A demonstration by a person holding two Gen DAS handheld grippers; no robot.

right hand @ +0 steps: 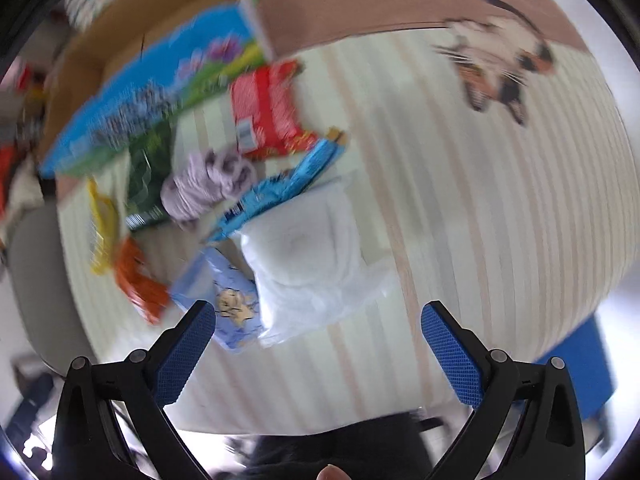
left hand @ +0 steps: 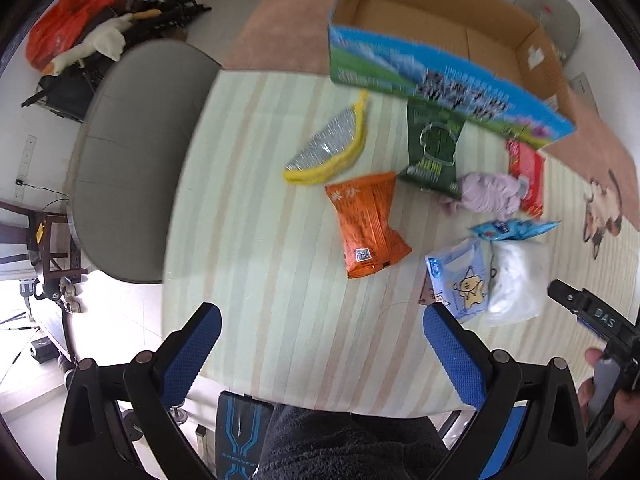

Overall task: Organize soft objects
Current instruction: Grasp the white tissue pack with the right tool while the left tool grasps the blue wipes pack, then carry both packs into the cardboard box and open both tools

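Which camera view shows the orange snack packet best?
The left wrist view: the orange snack packet lies whole and fairly sharp on the table. In the right wrist view it is a blurred shape near the left edge.

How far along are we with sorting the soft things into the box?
Nothing looks done: the cardboard box shows a bare floor. Nothing is in hand either: the left gripper and right gripper are both open above the table. Left to move: the orange packet, yellow-edged pouch, green packet, lilac cloth, red packet, blue wrapper, tissue pack and white bag.
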